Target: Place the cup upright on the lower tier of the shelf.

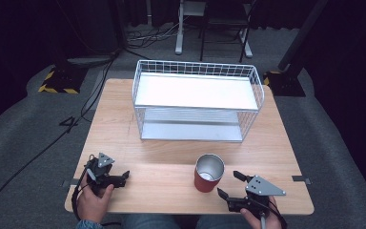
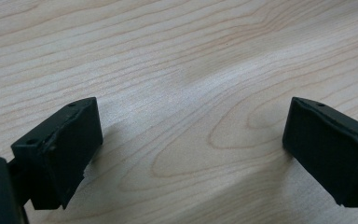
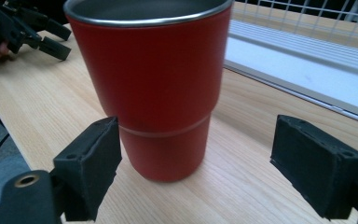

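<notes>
Right gripper spread wide at a red cup; left gripper wide over bare wood.

In the right gripper view the two black jaws stand far apart with nothing between them yet: the red cup stands upright just ahead, closer to the left jaw and seemingly just clear of it, with a wide gap to the right jaw. Its steel rim and inside show from above in the high view. Past the cup, ahead and to the right of this gripper, sits the white wire rack with its pale shelf. Well off to the cup's other side, the left gripper is held in a hand at the near edge of the wooden table; its own view shows jaws wide apart above plain wood grain, holding nothing.
</notes>
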`<state>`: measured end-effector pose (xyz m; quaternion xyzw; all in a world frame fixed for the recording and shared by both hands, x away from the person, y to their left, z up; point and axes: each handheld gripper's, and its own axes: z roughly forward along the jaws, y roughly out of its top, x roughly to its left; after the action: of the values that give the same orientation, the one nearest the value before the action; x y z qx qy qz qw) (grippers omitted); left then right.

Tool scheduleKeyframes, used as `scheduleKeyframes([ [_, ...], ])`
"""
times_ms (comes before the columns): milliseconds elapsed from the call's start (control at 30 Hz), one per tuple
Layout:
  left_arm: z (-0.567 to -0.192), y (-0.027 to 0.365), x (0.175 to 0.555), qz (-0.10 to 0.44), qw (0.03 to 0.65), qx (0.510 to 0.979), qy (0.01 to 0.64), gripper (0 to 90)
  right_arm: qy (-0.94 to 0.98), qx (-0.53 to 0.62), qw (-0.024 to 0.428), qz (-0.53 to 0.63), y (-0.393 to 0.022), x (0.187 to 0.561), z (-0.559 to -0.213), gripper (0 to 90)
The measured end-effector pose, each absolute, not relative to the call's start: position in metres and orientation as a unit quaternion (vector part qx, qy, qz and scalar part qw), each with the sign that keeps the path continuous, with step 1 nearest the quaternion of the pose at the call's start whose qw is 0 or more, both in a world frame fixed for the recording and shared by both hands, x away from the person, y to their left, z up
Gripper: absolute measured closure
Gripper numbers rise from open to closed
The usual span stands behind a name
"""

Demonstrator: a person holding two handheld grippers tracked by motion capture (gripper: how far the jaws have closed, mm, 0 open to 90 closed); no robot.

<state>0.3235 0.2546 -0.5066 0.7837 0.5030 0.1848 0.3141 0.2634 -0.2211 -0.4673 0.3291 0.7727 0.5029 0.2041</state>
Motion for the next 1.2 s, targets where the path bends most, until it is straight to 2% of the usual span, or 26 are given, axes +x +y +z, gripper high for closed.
scheduleKeyframes([
  [867,-0.507,0.255,0.324,0.185,0.315,0.783,0.503,5.0,0.796,0.32,0.171,0.484,-0.18,0.284,-0.485,15.4],
  [1200,-0.507,0.254,0.324,0.185,0.315,0.783,0.503,5.0,0.802,0.326,0.173,0.469,-0.171,0.292,-0.489,15.1],
])
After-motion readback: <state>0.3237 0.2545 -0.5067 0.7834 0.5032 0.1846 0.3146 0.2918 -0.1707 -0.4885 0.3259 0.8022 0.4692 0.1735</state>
